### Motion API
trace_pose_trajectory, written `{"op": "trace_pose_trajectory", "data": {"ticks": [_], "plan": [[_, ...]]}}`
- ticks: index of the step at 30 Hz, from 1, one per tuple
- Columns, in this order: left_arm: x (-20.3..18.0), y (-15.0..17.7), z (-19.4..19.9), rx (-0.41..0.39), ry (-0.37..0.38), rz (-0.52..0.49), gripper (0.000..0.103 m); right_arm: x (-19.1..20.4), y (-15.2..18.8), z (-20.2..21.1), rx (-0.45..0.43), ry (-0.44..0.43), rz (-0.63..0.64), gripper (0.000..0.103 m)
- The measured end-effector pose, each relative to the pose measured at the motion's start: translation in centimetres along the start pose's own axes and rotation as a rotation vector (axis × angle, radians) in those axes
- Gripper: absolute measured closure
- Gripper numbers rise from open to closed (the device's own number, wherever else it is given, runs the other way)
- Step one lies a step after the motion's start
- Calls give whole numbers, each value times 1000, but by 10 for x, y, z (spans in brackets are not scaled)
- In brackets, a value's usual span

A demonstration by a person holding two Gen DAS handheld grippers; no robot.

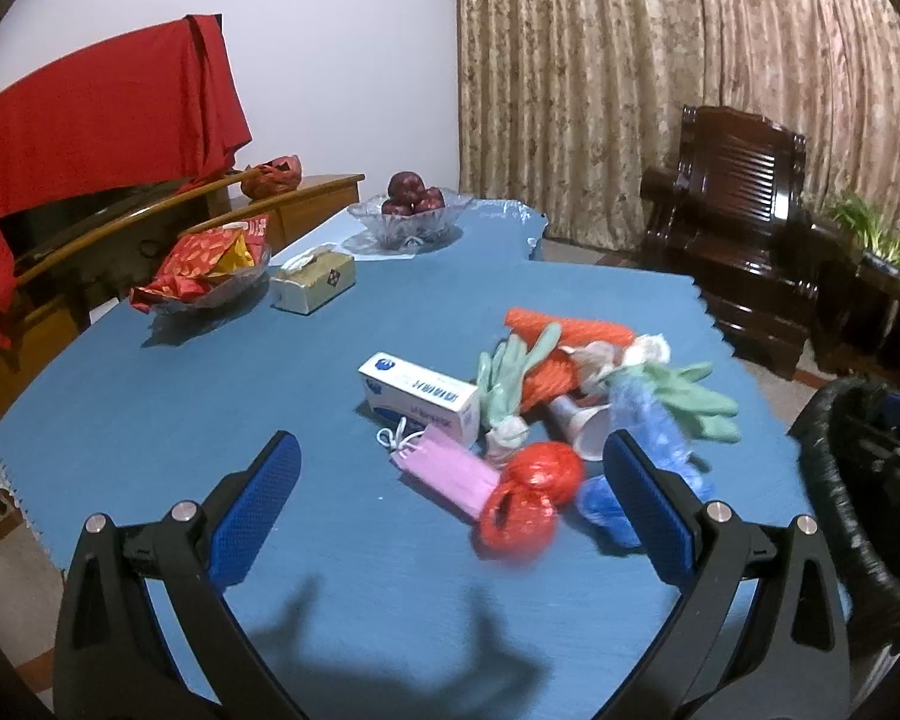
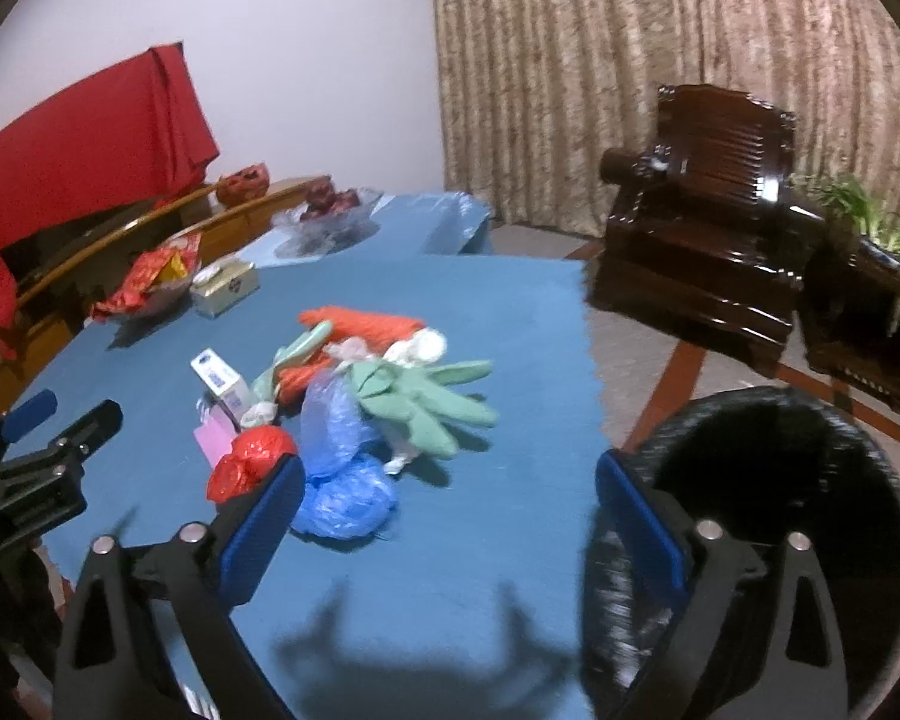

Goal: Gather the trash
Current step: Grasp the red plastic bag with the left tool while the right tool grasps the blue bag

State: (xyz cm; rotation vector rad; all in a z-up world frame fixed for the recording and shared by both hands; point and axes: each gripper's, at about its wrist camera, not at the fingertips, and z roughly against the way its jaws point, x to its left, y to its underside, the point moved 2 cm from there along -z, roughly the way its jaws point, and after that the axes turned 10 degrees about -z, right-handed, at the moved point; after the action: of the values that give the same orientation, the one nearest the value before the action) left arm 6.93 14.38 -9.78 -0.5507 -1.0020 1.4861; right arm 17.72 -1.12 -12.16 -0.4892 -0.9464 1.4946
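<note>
Both the left tongs [image 1: 450, 468] and right tongs [image 2: 450, 492] stand apart and empty, so lower the left squarely over the red bag [image 1: 531, 495], clamp its knot, then carry it right to the black bin [image 2: 774, 480].

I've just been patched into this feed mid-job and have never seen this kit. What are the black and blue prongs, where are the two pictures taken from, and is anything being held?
Each picture comes from a camera on a hand-held claw, looking along its blue-padded prongs. The left claw and the right claw are both open and hold nothing. On the blue tablecloth lies a trash pile: a knotted red plastic bag, a pink face mask, a white and blue carton, mint green rubber gloves and crumpled blue plastic bags. A black-lined bin stands beside the table.
</note>
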Motion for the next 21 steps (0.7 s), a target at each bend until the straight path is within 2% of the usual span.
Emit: {"op": "trace_pose_trajectory", "data": {"ticks": [2, 7, 14, 19, 21], "plan": [[3, 3, -8, 5, 5, 4, 5, 10, 6, -19, 26, -16, 13, 16], [10, 15, -28, 36, 18, 26, 5, 31, 16, -53, 77, -47, 42, 21], [20, 26, -46, 83, 19, 55, 5, 43, 27, -91, 139, -43, 62, 24], [21, 31, -55, 104, 30, 59, 6, 45, 38, -108, 217, -79, 64, 48], [18, 32, -58, 111, 42, 58, 10, 44, 40, -107, 216, -84, 65, 52]]}}
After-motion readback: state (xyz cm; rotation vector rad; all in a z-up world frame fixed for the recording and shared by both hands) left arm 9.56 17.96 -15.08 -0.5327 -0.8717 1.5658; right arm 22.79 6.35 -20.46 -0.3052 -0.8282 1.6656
